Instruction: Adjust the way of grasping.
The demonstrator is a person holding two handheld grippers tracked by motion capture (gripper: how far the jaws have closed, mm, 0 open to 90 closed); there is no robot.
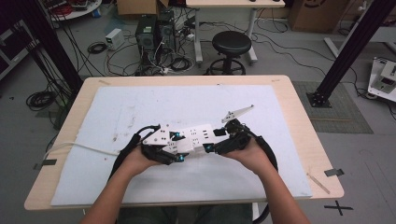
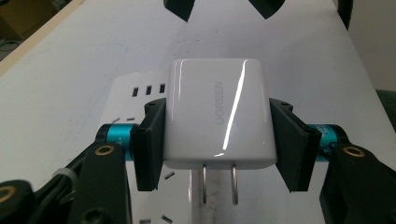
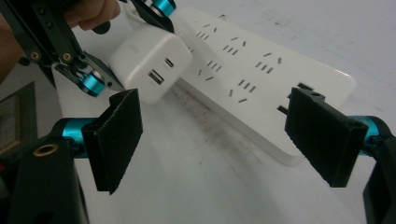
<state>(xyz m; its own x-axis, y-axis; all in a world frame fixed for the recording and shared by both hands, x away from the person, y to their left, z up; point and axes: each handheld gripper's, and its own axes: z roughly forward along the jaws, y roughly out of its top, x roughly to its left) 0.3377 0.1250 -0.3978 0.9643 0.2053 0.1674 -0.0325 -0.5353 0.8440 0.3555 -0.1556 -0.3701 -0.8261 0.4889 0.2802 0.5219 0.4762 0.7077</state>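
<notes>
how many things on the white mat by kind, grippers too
White plastic power strips with rows of sockets: 1
White glossy two-prong wall chargers: 1
Black two-jaw grippers: 2, the left gripper clamped on the charger, the right gripper open
Total: 4

Wooden table (image 1: 299,116) — white mat (image 1: 116,112) — power strip (image 1: 196,135).

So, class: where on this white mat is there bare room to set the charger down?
Bare mat lies behind the long white plastic power strip toward the far edge, and at the white foam mat's near right corner. Around the strip it is crowded with both tongs and the white charger cube.
</notes>
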